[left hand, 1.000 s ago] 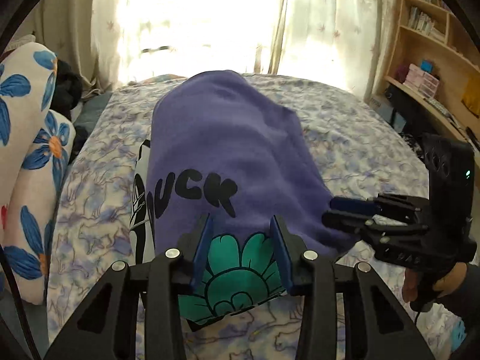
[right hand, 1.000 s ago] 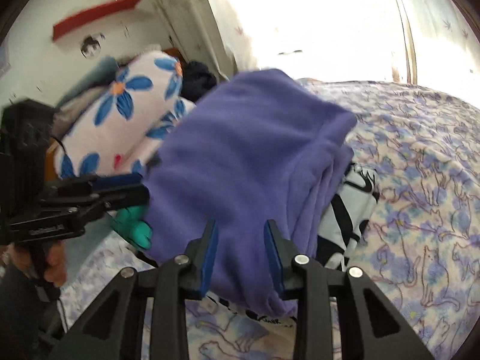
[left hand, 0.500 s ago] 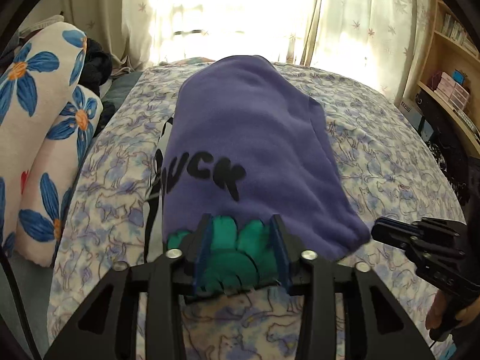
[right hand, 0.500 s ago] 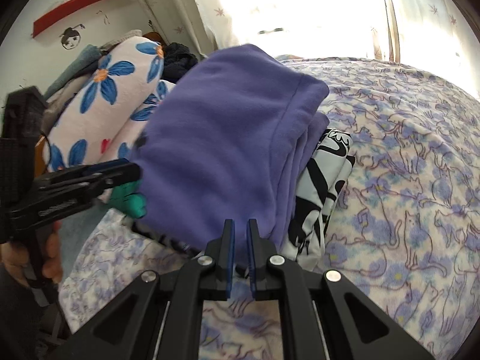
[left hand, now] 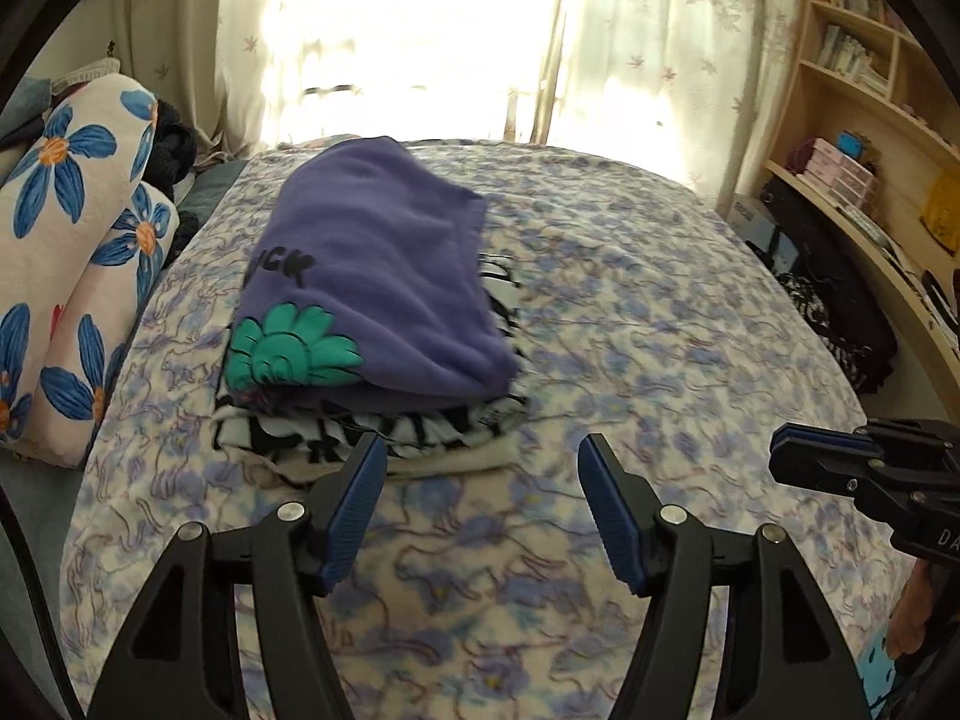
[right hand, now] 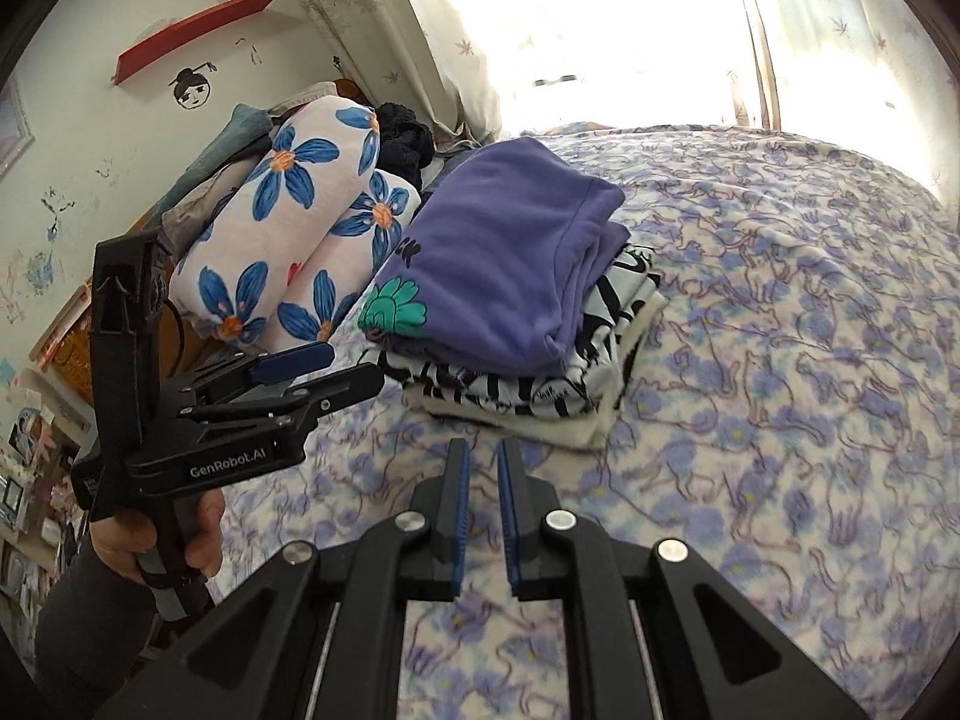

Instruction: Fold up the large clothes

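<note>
Purple sweatshirt (left hand: 372, 276): in my left wrist view it lies folded on top of a black-and-white garment (left hand: 372, 438), and the two form one stack on the bed cover (left hand: 630, 312) with its violet cat print. The stack sits left of centre, beyond the fingertips. A green flower print (left hand: 288, 348) marks the near left corner of the sweatshirt. My left gripper (left hand: 480, 495) hangs over bare bed cover just short of the stack; its jaws have just been opening and now stand wide apart with nothing between them. The right gripper (left hand: 780, 459) enters from the right edge, well apart from the stack. Floral pillows (left hand: 66, 252) lie along the left side, a wooden bookshelf (left hand: 852, 120) stands at the right, and bright curtains (left hand: 420, 30) fill the far side.

In my right wrist view the same stack sits at centre, the sweatshirt (right hand: 504, 258) uppermost and the striped garment (right hand: 540, 384) showing below its near and right edges. My right gripper (right hand: 480, 471) is over bare bed cover (right hand: 780, 330) near the stack, jaws drawn almost together, a narrow slit between the pads and nothing held. The left gripper (right hand: 342, 366) is at the left, jaws parted and empty, its handle in a hand (right hand: 162, 534). The floral pillows (right hand: 288, 228) lie just beyond it.
</note>
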### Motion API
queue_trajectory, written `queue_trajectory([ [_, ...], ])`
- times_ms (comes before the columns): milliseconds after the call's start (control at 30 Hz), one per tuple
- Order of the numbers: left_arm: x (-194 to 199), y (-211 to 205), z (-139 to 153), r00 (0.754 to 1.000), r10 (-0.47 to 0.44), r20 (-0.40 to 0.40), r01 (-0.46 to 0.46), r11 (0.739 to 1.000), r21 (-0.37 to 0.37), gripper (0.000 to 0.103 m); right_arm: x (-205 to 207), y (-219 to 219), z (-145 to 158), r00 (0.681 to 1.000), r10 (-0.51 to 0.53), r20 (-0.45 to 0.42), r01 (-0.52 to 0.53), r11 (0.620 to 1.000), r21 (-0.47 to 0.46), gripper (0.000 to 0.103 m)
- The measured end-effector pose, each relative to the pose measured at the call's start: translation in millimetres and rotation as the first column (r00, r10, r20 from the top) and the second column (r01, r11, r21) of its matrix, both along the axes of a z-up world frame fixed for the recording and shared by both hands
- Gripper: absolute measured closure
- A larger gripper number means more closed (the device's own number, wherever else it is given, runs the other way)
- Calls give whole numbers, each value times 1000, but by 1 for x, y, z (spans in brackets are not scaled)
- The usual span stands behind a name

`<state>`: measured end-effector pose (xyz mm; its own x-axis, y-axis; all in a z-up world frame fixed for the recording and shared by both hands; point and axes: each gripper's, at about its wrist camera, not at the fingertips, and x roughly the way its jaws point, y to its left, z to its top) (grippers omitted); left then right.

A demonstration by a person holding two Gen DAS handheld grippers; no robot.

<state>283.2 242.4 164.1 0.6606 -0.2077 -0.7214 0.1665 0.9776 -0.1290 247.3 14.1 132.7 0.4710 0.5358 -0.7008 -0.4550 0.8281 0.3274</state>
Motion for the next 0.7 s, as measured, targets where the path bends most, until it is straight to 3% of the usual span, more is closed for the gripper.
queue_trajectory([
  [267,-55,-57,10,997,-76,-7,76,997,-13,38,-64,-51,34,1000,-2,2,2,1000,-9,93],
  [433,-76,-77,12,994,-108,-8,108,994,-19,35,-107,-78,59,998,-11,67,13,1000,-24,93],
  [567,-94,-93,9,993,-116,-7,116,993,-17,31,-124,-84,51,997,-26,74,31,997,-71,93],
  [700,-117,-102,5,997,-70,18,69,998,7,19,-135,-91,25,993,-87,77,95,991,-97,90],
])
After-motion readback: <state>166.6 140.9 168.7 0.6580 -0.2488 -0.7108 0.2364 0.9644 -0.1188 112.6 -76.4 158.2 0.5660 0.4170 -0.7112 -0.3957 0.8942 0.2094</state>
